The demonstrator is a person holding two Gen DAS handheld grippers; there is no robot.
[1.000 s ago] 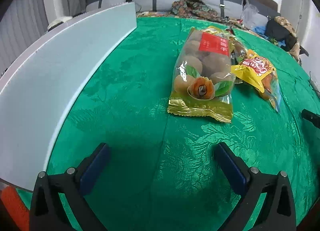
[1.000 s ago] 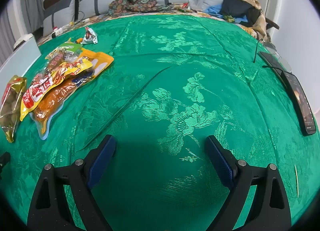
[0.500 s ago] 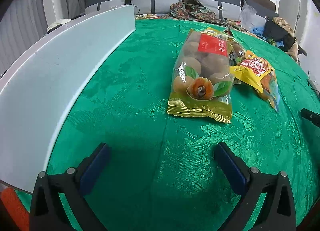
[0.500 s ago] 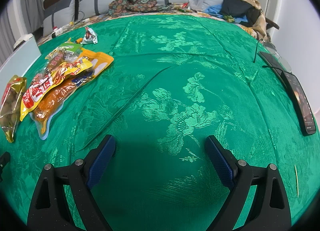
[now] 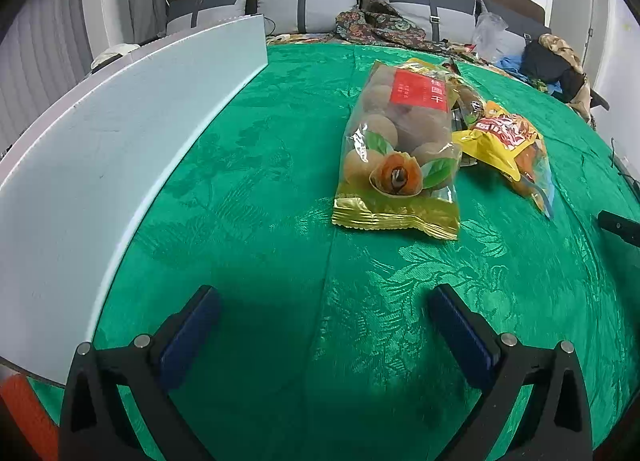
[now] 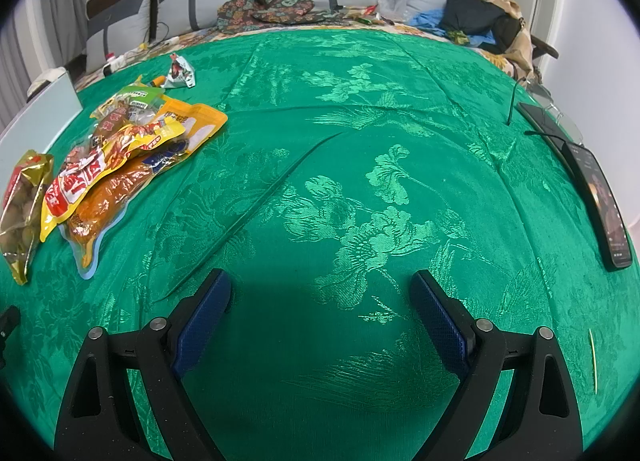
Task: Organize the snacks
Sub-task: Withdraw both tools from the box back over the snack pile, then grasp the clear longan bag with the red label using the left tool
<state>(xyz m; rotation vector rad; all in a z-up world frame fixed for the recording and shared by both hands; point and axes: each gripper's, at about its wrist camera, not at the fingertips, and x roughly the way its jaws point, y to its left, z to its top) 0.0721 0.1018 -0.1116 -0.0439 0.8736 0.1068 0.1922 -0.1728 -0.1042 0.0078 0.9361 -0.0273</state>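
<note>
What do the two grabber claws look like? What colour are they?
Both look alike. The left gripper and right gripper each have two black, angular plastic arms with round silver screws, and flat dark-blue textured pads on the inner faces. No cables or sleeves show.

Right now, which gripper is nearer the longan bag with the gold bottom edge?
Left. The left gripper sits open just short of the longan bag, facing it. The right gripper is off to the bag's right side.

Snack bags clustered on tablecloth, board at left, phone far right
</note>
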